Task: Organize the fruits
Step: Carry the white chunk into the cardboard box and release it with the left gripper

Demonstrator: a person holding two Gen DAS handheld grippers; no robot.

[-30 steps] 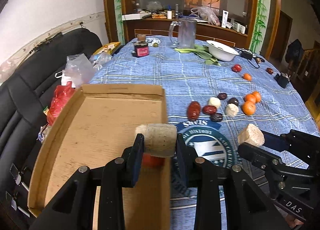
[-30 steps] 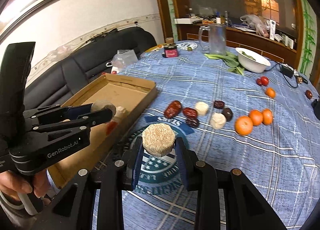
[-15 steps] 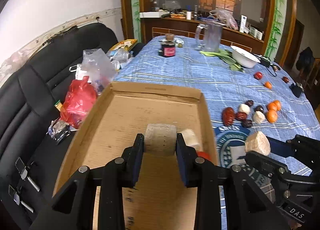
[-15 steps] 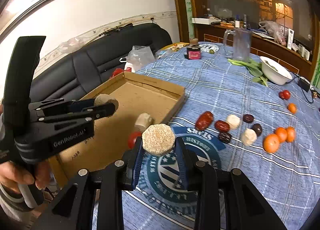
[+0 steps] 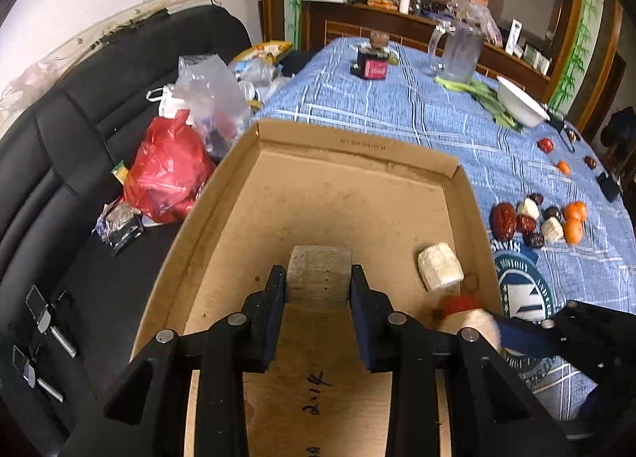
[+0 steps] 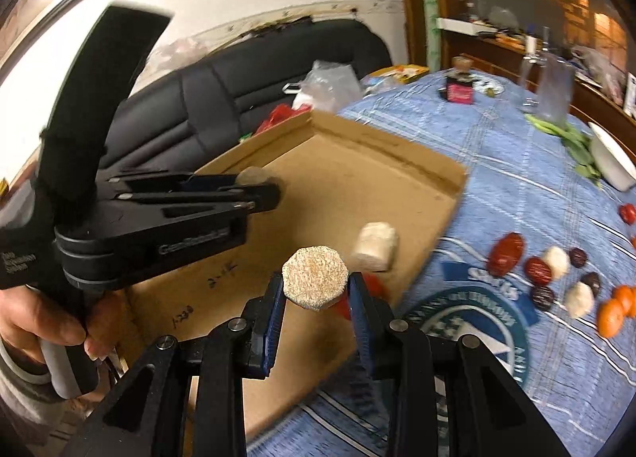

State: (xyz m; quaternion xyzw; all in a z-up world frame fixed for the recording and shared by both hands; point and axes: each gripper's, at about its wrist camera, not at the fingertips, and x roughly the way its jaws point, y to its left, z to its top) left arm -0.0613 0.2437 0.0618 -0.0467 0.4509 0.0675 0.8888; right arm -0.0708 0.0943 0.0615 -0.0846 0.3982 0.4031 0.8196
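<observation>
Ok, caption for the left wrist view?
Left gripper holds a pale fibrous chunk over the cardboard tray.

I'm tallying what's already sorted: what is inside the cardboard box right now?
Lying in the cardboard box: one pale cut chunk and a red fruit near its right wall. The red fruit is partly covered by the right gripper's chunk; the near floor is hidden behind the jaws.

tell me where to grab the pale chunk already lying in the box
Grip the pale chunk across its two flat cut ends, coming from above. It lies on its side on the cardboard box floor, free all around, though a red fruit sits near its nearer side.
</observation>
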